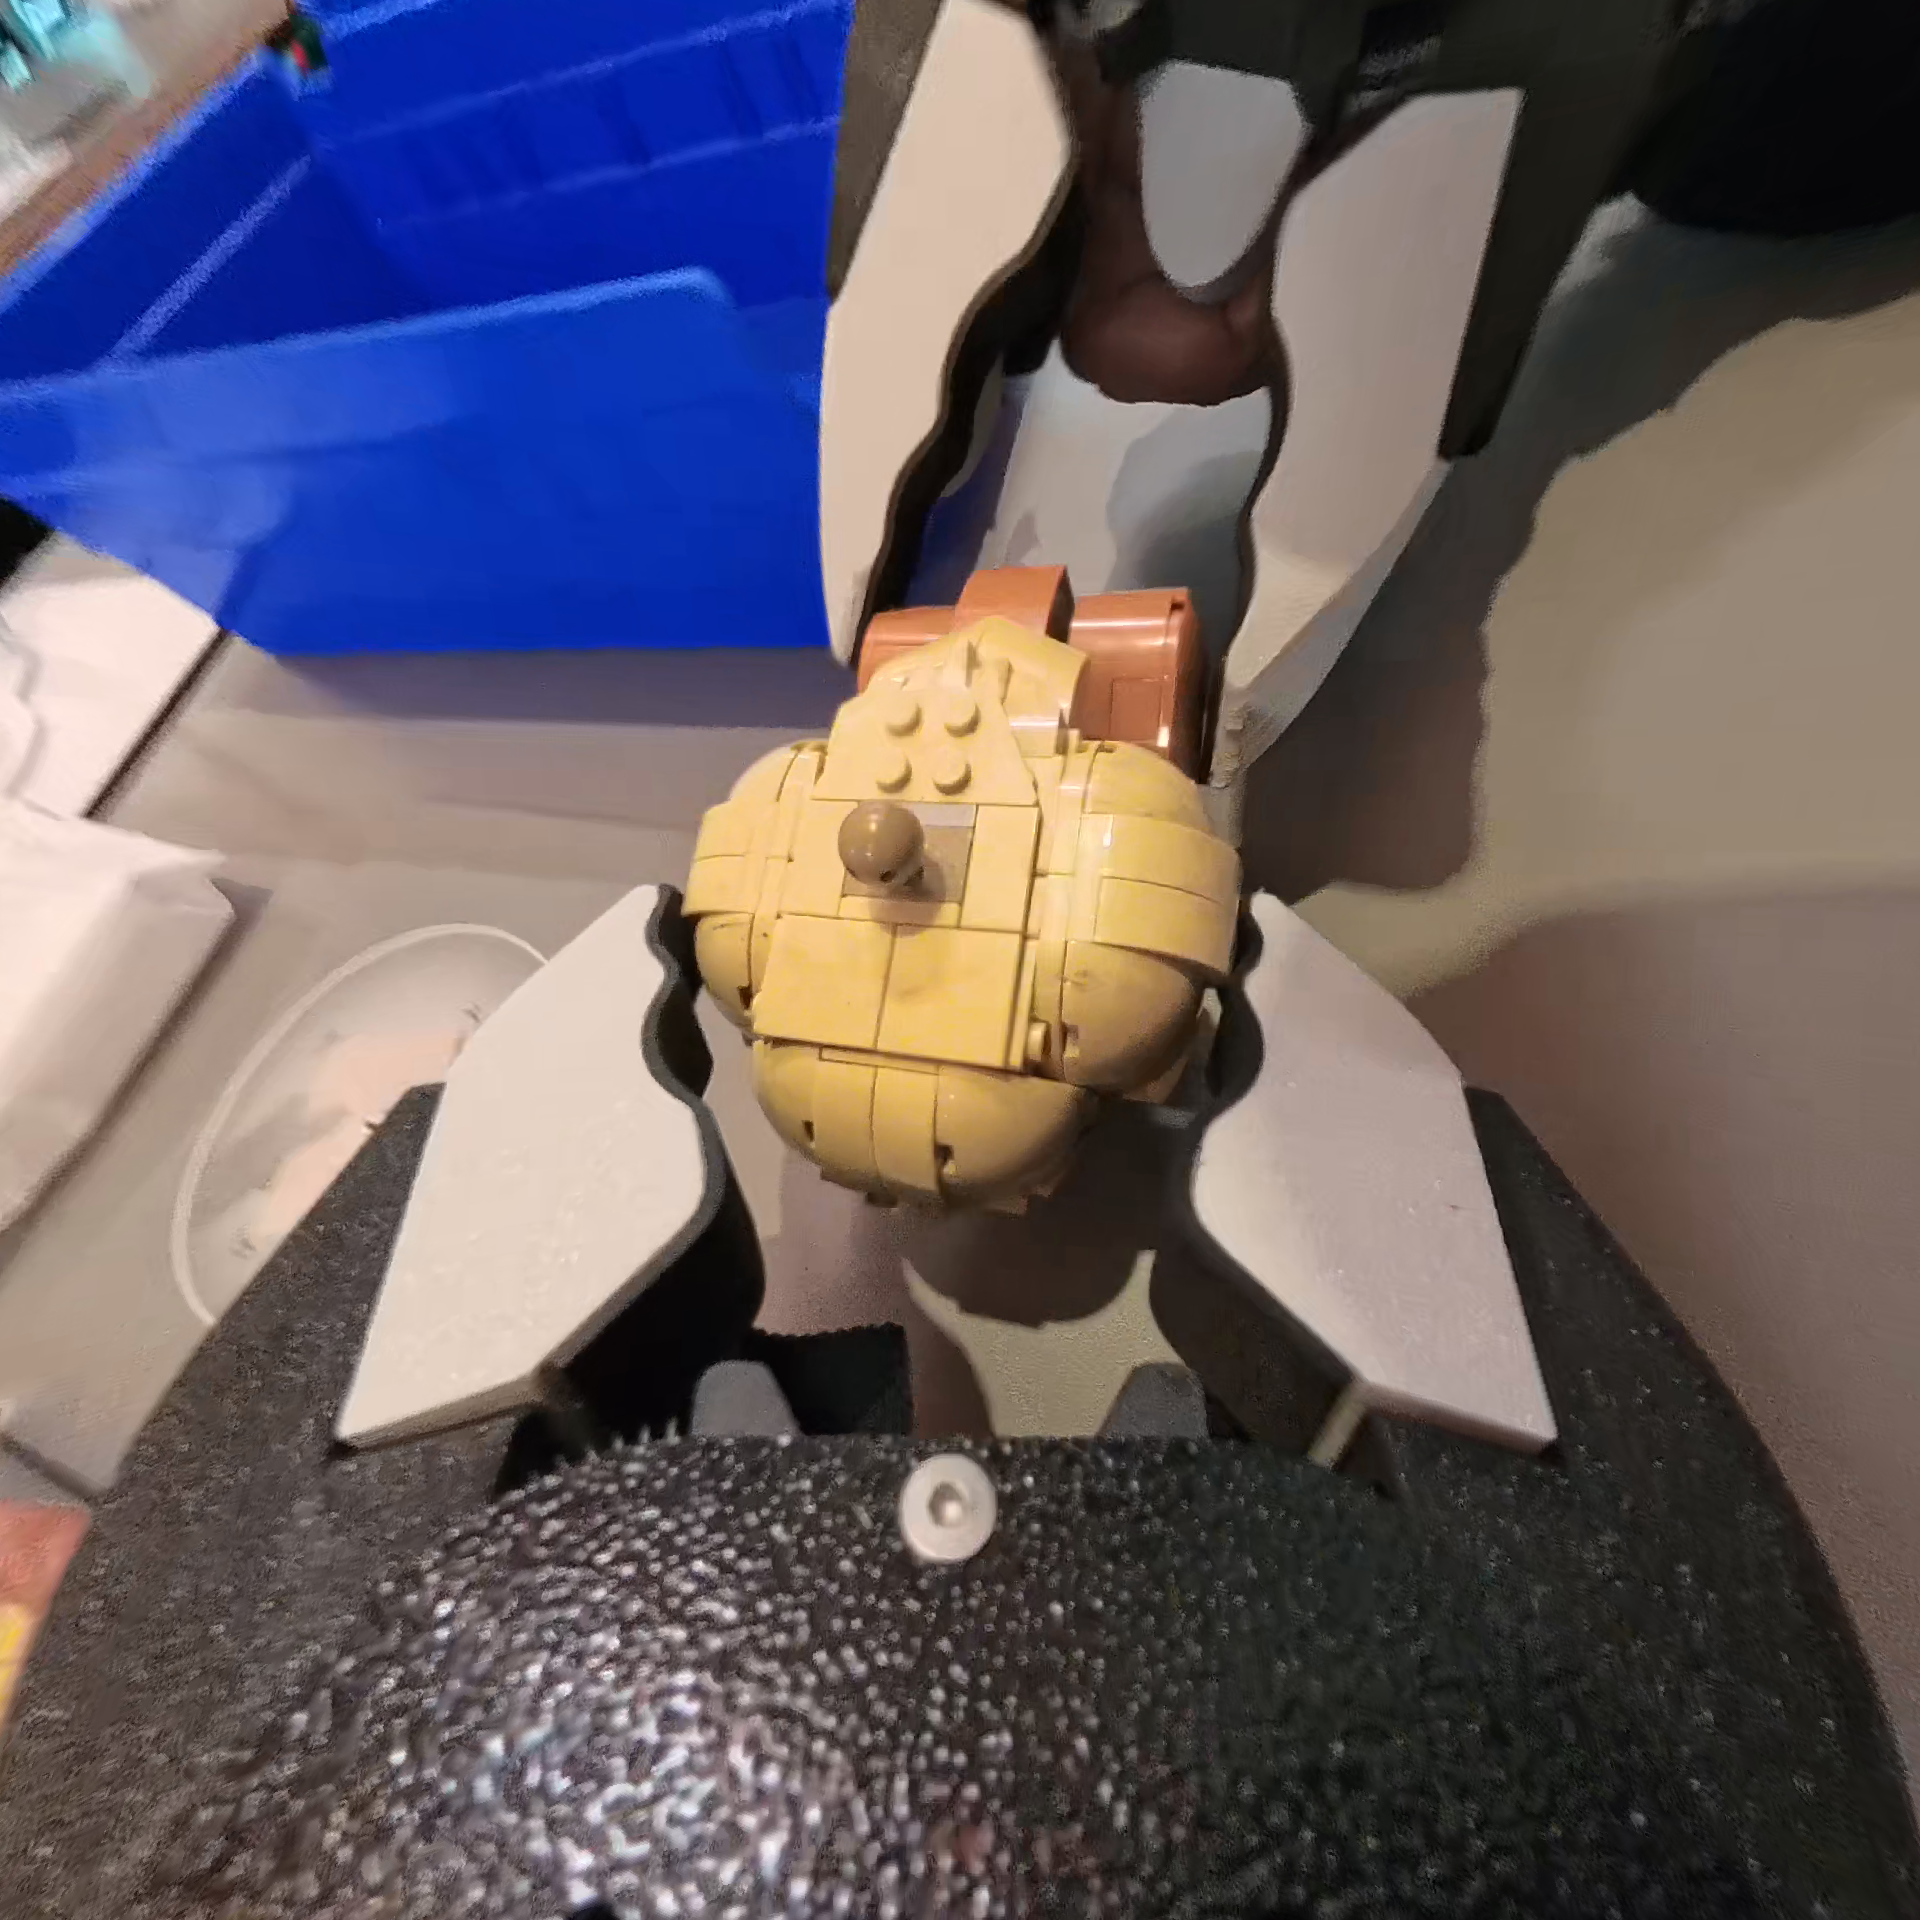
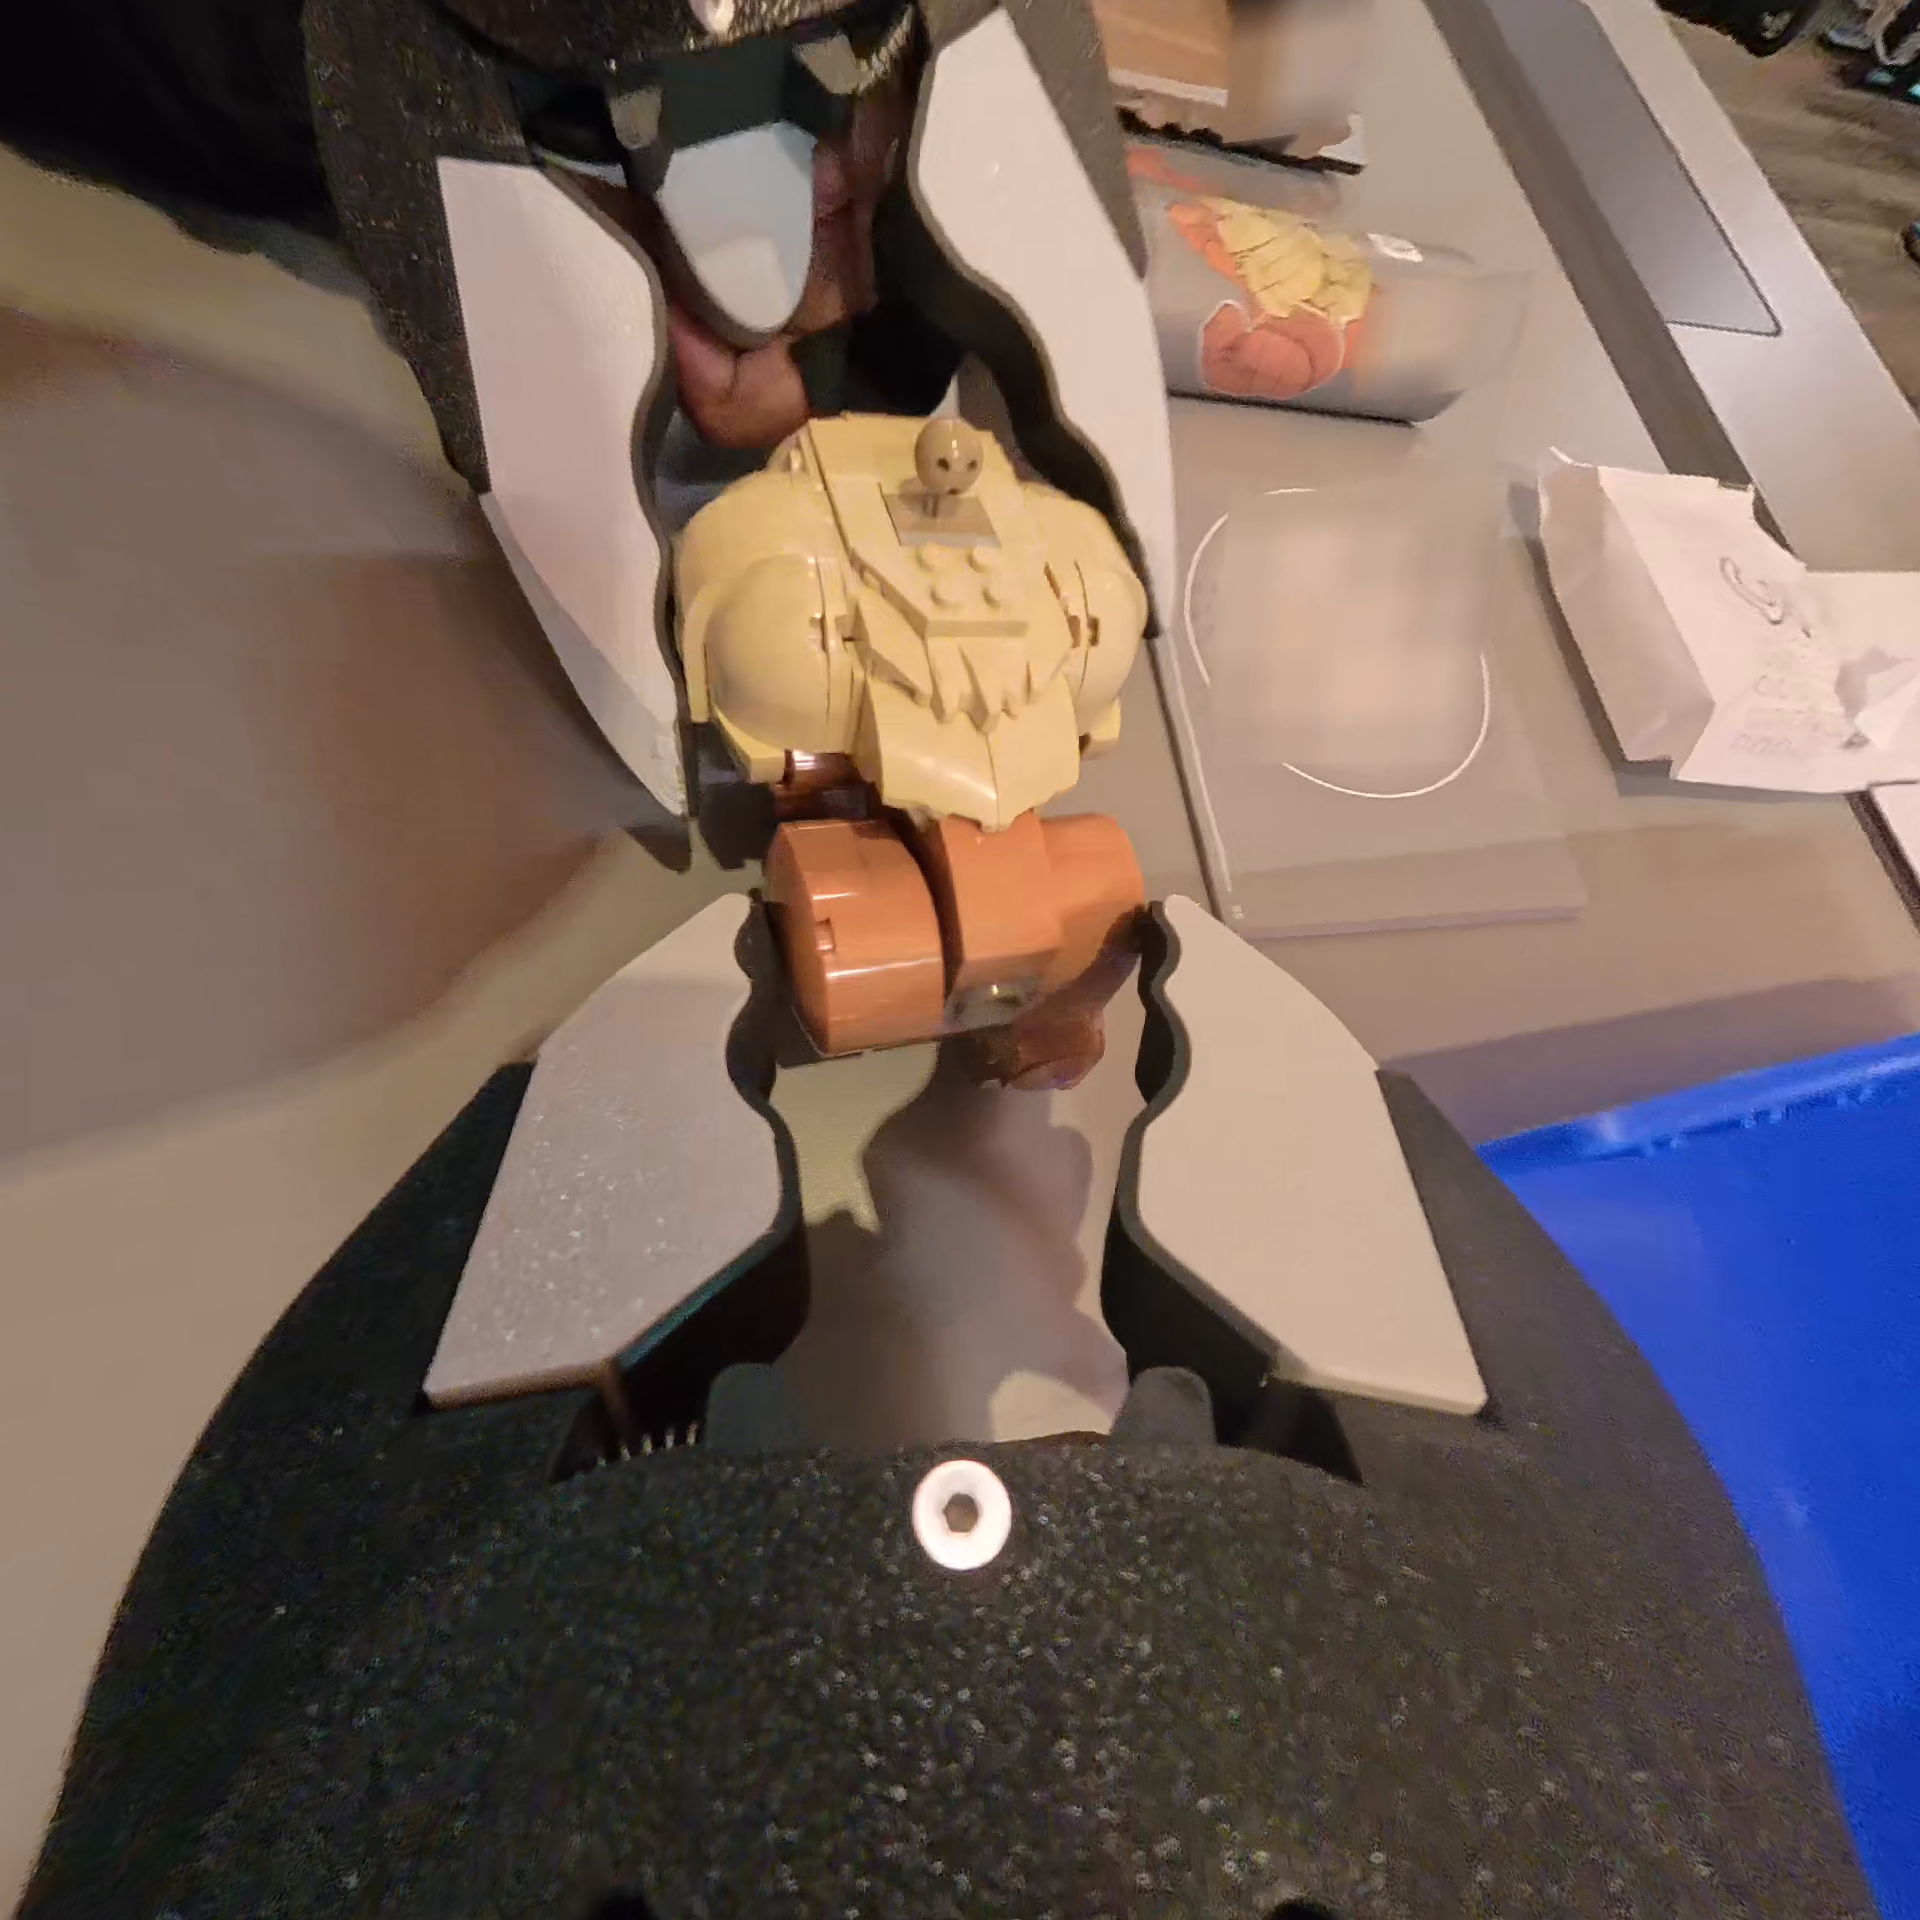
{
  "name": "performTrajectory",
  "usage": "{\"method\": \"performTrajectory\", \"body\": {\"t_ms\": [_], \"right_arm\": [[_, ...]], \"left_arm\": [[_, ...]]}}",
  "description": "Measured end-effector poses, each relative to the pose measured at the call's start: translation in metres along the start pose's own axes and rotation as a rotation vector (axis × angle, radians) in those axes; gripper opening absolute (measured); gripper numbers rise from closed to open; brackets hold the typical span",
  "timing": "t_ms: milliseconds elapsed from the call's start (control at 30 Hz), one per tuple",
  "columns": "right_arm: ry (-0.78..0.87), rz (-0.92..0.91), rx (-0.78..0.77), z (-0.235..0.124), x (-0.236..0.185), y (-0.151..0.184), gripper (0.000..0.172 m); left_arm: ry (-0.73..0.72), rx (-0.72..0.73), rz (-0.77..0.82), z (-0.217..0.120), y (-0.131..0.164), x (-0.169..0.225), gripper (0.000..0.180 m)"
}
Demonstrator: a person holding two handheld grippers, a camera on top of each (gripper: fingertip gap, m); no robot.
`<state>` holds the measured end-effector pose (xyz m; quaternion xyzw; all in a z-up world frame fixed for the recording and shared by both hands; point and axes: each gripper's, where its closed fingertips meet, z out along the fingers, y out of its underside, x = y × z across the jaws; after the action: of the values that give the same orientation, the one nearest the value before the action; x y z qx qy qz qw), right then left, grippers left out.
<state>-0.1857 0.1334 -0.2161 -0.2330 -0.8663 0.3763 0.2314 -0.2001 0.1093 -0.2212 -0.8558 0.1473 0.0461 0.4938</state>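
A brick-built model hangs above the table between my two grippers, which face each other. Its tan rounded body point(image 1: 956, 935) has a small ball knob on top. My left gripper point(image 1: 956, 940) is shut on this body, with both dark pads pressed on its sides. The model's brown cylindrical part point(image 2: 914, 914) points the other way. My right gripper point(image 2: 951, 930) is shut on that brown part. The right gripper point(image 1: 1044, 696) also shows in the left wrist view, gripping the brown part point(image 1: 1132, 655). The left gripper point(image 2: 904, 686) also shows in the right wrist view, around the tan body point(image 2: 904, 623).
Blue plastic bins point(image 1: 416, 416) stand beside the grippers and also show in the right wrist view point(image 2: 1714, 1299). A white round dish point(image 1: 343, 1039) lies on the grey table. A grey booklet point(image 2: 1351, 852), a clear bag of bricks point(image 2: 1299, 281) and crumpled white paper point(image 2: 1714, 644) lie nearby. One gripper's finger ends stand about 4 cm off the other's. Between my left fingertips and the white round dish point(image 1: 343, 1039) there is roughly 15 cm.
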Motion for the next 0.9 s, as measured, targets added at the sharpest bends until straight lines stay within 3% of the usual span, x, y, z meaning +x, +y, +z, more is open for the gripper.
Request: {"method": "performTrajectory", "body": {"t_ms": [133, 400, 633, 900], "right_arm": [[0.023, 0.094, 0.075, -0.011, 0.009, -0.010, 0.072], [0.039, 0.332, 0.059, -0.002, 0.009, -0.003, 0.056], [0.053, 0.485, 0.042, 0.013, 0.003, 0.000, 0.052], [0.121, 0.439, 0.017, 0.021, 0.005, 0.004, 0.045]], "left_arm": [[0.037, 0.017, -0.252, 0.000, 0.003, -0.012, 0.095], [0.108, 0.082, -0.609, -0.003, 0.005, -0.024, 0.095], [0.085, 0.089, -0.657, -0.003, 0.007, -0.028, 0.095], [0.033, 0.064, -0.610, -0.002, 0.007, -0.028, 0.095]]}}
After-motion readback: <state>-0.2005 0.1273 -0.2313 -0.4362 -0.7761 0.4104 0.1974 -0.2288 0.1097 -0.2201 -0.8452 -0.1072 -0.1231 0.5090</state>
